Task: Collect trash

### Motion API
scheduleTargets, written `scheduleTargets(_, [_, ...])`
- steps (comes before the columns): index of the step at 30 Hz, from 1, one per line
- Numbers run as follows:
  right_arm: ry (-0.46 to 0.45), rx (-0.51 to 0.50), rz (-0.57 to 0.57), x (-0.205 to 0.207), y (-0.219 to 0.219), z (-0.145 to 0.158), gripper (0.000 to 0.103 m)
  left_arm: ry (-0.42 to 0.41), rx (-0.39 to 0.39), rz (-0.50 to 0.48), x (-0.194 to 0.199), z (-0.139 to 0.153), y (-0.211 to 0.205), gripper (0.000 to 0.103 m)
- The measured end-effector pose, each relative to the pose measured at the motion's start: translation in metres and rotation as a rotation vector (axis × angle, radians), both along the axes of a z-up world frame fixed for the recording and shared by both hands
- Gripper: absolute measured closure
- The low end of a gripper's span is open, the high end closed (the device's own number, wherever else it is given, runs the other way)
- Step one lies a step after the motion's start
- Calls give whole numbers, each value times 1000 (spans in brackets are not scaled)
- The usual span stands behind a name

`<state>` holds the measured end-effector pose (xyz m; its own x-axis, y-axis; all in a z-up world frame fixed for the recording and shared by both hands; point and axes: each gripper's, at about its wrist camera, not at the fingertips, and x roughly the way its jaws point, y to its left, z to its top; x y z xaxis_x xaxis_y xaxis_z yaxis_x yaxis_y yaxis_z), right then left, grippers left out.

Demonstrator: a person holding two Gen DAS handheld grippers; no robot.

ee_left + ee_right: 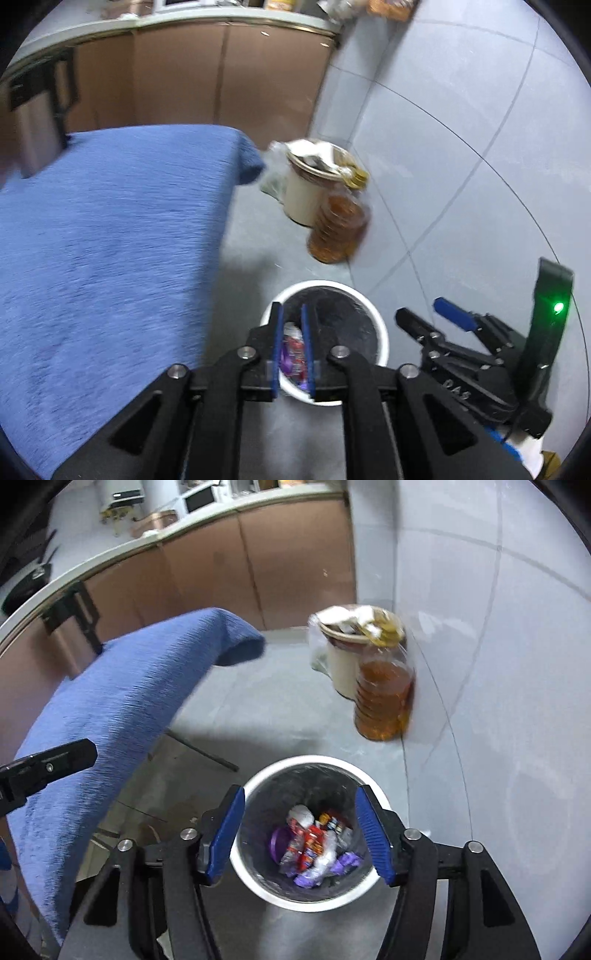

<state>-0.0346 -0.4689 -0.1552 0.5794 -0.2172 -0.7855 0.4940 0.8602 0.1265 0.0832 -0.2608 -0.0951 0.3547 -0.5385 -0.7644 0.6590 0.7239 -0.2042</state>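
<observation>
So we're over the bin [306,834] on the floor, right of the blue-covered table [110,236]. Our right gripper [301,830] is spread wide and empty, with wrappers [314,845] piled at the bin's bottom. Our left gripper [291,350] is nearly closed; we can't tell if it's pinching anything. Looks like the drop-off step. Next we'd open the left over the bin, then go hunting for more trash.
</observation>
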Motion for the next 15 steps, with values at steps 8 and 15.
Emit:
scheduleTargets(8, [-80, -45, 155, 20, 68, 41, 24, -187, -1, 200, -14, 31, 97, 50])
scheduleTargets(15, [-168, -86, 292, 34, 134, 80, 7, -359, 2, 392, -35, 60, 172, 38])
